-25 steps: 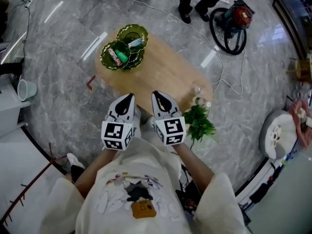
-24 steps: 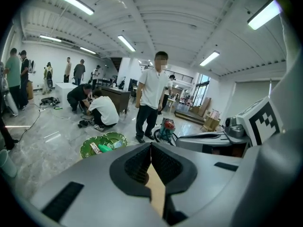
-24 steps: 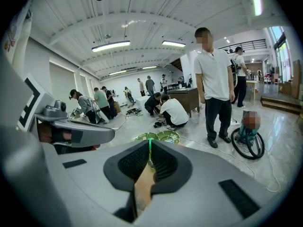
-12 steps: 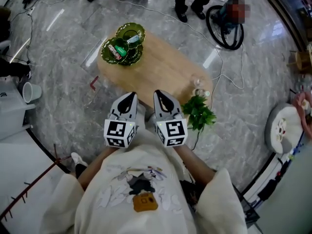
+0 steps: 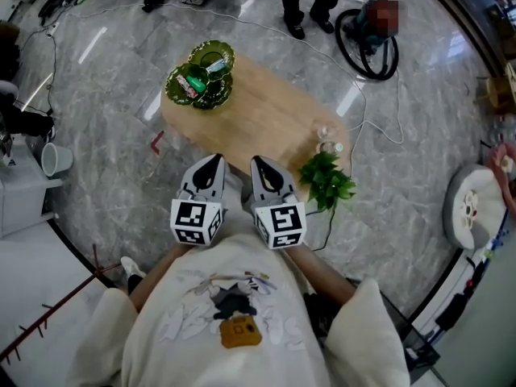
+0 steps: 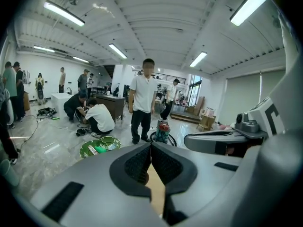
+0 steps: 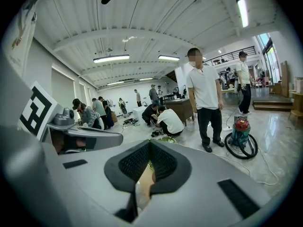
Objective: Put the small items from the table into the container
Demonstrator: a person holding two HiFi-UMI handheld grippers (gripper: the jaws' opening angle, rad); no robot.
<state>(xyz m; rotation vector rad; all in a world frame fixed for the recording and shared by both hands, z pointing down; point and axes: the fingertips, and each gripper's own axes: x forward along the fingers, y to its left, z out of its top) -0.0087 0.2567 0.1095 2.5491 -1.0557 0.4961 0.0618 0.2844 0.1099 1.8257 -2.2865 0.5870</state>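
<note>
Change over the last second is slight. The grey-shelled left gripper [image 5: 212, 162] and its twin, the right gripper [image 5: 260, 162], sit side by side at the person's chest as before. The oval pale-wood table [image 5: 266, 127] has slid a touch up the head view. Both pairs of black ribbed jaws are clenched tip to tip, with nothing between them. The glossy green scalloped glass dish [image 5: 232, 55], the container, stands at the table's far end with small wrapped items [image 5: 193, 83] lying inside. No loose items show on the smooth top, only a leafy green plant [image 5: 325, 180] at the right end. Judgement: the task looks done.
</note>
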